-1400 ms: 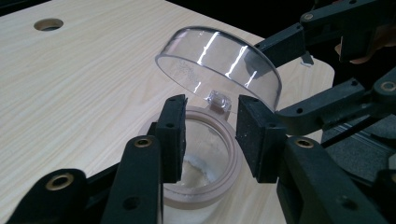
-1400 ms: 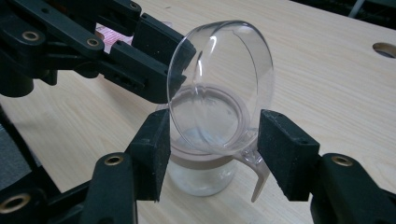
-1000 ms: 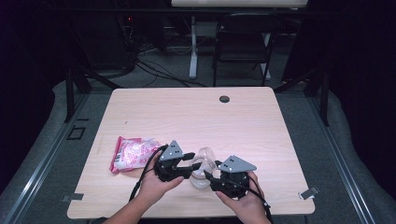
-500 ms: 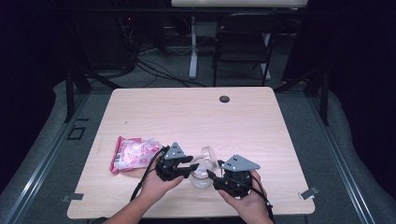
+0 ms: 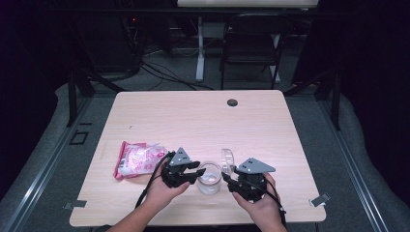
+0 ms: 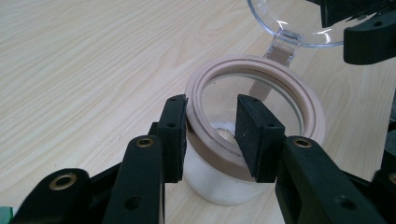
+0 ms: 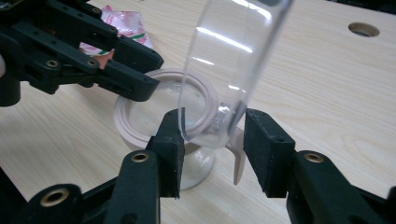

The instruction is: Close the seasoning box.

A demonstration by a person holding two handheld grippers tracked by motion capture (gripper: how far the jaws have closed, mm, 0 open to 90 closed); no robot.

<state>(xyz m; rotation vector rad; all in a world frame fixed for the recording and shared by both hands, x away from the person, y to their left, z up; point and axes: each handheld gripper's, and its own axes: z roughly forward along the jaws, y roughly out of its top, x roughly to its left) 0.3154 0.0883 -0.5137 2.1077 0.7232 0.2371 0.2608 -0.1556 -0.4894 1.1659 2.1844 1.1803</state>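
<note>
Clear plastic forms the small jar (image 5: 209,178), which stands upright on the table (image 5: 270,130) near its front edge, between the two tools. A pinkish seal ring (image 6: 254,84) rims its open mouth, and a hinged clear lid (image 7: 233,60) stands raised at the jar's right side. The jar appears empty or nearly so, hence probably light and easily tipped or slid on the smooth wood; its wall is stiff but thin, glossy and likely slippery, and the lid hinge (image 6: 282,44) looks the weakest part.

Left tool (image 5: 192,172): its jaws straddle the near rim, one pad outside the wall and one inside the mouth, partly spread; whether they press on the wall cannot be told. Its jaws have just been closing. The rim, stiffened by the ring, is a sound place to steady the jar.

Right tool (image 5: 227,178): its jaws flank the lower edge of the lid, still spread; the left pad is touching or just beside the lid, the right pad is apart from it. These jaws have also just been closing. A hold on the lid's edge away from the hinge would give better leverage.

Farther left lies a pink-and-white packet (image 5: 138,158). Compared with one second ago, jar, lid and packet keep their places.
</note>
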